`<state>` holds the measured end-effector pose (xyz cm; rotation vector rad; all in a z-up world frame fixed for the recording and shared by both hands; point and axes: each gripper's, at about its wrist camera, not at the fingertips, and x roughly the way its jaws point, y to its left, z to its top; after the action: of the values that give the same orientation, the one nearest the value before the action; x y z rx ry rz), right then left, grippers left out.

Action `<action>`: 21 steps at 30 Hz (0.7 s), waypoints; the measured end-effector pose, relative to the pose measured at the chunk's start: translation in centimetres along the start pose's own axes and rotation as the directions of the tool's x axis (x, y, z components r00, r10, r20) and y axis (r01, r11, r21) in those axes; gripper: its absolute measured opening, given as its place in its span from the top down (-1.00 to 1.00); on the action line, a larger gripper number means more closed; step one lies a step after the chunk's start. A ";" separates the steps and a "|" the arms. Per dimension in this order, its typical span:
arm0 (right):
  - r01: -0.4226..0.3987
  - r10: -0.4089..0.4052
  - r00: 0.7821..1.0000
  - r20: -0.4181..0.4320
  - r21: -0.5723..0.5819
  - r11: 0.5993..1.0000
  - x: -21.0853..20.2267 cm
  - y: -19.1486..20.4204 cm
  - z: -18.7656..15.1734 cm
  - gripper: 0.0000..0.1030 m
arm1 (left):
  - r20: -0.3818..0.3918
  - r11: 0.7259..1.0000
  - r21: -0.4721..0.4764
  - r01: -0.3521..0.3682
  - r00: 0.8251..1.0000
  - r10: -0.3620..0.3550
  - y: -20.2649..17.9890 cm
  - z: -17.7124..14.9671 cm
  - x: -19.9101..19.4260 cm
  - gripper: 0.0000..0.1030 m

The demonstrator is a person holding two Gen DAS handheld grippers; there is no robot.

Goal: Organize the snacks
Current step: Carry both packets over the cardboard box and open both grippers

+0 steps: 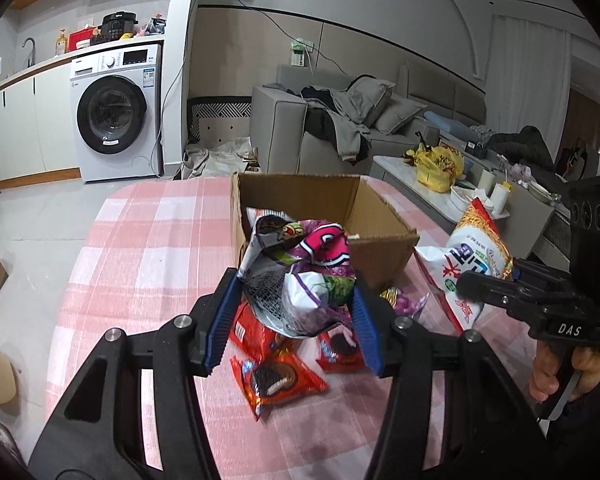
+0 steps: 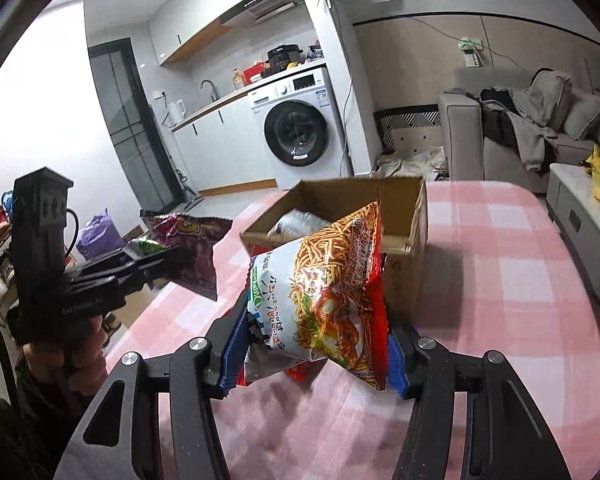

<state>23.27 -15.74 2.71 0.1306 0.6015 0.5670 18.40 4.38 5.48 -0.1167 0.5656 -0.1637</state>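
I have my left gripper (image 1: 292,312) clenched on a crumpled purple snack bag (image 1: 300,272), its blue pads pressing the bag from both sides so that it hangs clear of the pink checked tablecloth (image 1: 148,240). Through the left wrist camera the bag sits just in front of the near wall of the open cardboard box (image 1: 380,236), which stands on the far middle of the table, and part of the bag overlaps the box's near left corner in the view. Beneath the bag, lying on the cloth, are red cookie packets (image 1: 276,380), one nearest me and others partly hidden under the bag and the pads. My right gripper (image 2: 312,356) is likewise gripping a bag, the noodle-stick snack bag (image 2: 324,296), white and orange with a red edge, held upright between the blue pads and lifted off the table. In the right wrist camera this bag stands just near of the box (image 2: 412,208), whose interior shows a pale silvery packet (image 2: 300,220) lying inside. In that same camera I see the left gripper at the left with the purple bag (image 2: 192,248) in its grasp, out beyond the table's left edge. A washing machine (image 1: 116,112) stands against the far wall, and a grey sofa (image 1: 340,120) sits beyond the table to the right.
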 end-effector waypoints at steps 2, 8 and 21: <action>0.011 -0.011 1.000 0.012 -0.001 1.000 0.0 0.1 0.9 -0.11 | 0.011 1.000 0.006 0.002 1.000 -0.002 -0.3 0.6 0.0 0.01; 0.022 -0.022 0.999 0.039 -0.003 1.000 0.1 0.0 3.1 -0.11 | 0.027 1.000 0.017 0.001 1.000 -0.002 -0.7 2.5 0.7 0.01; 0.039 -0.042 0.997 0.061 0.046 0.998 2.6 -0.7 5.5 -0.11 | 0.038 1.000 0.017 -0.003 0.999 0.002 -0.1 5.9 3.7 0.01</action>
<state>28.45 -14.68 5.79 0.1775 0.5556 0.5087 24.69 3.92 8.48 -0.1022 0.5262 -0.1639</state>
